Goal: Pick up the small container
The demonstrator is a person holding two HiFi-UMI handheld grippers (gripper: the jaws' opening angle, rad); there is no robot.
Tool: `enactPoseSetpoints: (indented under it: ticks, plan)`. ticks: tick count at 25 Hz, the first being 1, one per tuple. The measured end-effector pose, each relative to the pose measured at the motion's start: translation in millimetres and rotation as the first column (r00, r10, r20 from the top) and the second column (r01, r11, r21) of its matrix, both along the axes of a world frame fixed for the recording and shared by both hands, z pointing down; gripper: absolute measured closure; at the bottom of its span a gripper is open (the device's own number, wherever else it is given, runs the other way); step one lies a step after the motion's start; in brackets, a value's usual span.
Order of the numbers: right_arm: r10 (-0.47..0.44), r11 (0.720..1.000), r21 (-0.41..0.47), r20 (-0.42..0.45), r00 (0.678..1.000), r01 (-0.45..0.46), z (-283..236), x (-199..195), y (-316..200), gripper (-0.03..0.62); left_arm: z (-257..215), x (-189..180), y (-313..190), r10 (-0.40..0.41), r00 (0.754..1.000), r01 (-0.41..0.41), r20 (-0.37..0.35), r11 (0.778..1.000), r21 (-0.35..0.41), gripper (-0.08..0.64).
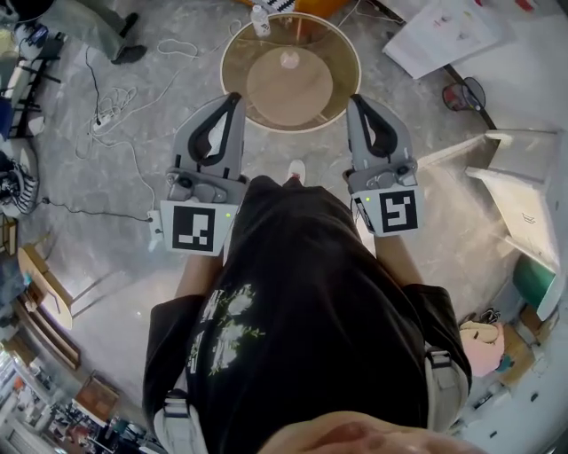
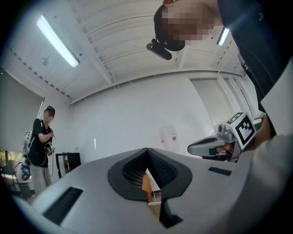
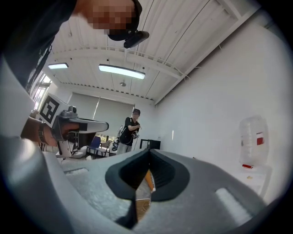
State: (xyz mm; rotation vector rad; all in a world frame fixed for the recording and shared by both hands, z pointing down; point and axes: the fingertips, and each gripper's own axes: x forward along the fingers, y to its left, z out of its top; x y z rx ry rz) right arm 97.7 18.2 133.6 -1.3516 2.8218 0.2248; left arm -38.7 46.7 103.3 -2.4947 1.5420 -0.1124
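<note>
At the far left of the head view we see a white cable (image 1: 111, 111) looped loosely across the grey marbled floor (image 1: 115, 257). Next comes the left tool (image 1: 233, 97), held level and pointing ahead, with its marker cube towards us. In its own view its two grey jaws meet at the tips with nothing between them, so it is closed and empty. In that same view a bystander in a black shirt (image 2: 40, 144) stands off by the white wall. Ahead of both tools stands the round desk with an amber glass rim and a wooden centre (image 1: 342, 46). The small pale container (image 1: 289, 59) sits on that desk near its middle, between the lines of the two tools and well apart from both. A clear plastic bottle (image 1: 260, 19) stands at the far edge of the desk, apart from the container. To the right, the right tool (image 1: 356, 99) is held level alongside the left one, its tip at the desk's near rim in the head view. Its own view shows its jaws pressed together on nothing. Further right we see white paper sheets (image 1: 444, 31) and, beyond them, white shelf boards (image 1: 524, 191).
</note>
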Motion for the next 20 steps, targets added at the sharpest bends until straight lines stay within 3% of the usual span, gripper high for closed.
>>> enactPoseSetpoints:
  ticks: [9, 20]
  plan:
    - [-0.045, 0.999, -0.007, -0.015, 0.999, 0.045, 18, 4, -38, 0.597, 12, 1, -28, -0.045, 0.999, 0.045, 0.029, 0.999, -0.019, 0.557]
    - [-0.03, 0.999, 0.01, -0.05, 0.998, 0.031, 20, -12, -58, 0.595, 21, -7, -64, -0.014, 1.0, 0.014, 0.004, 1.0, -0.022, 0.557]
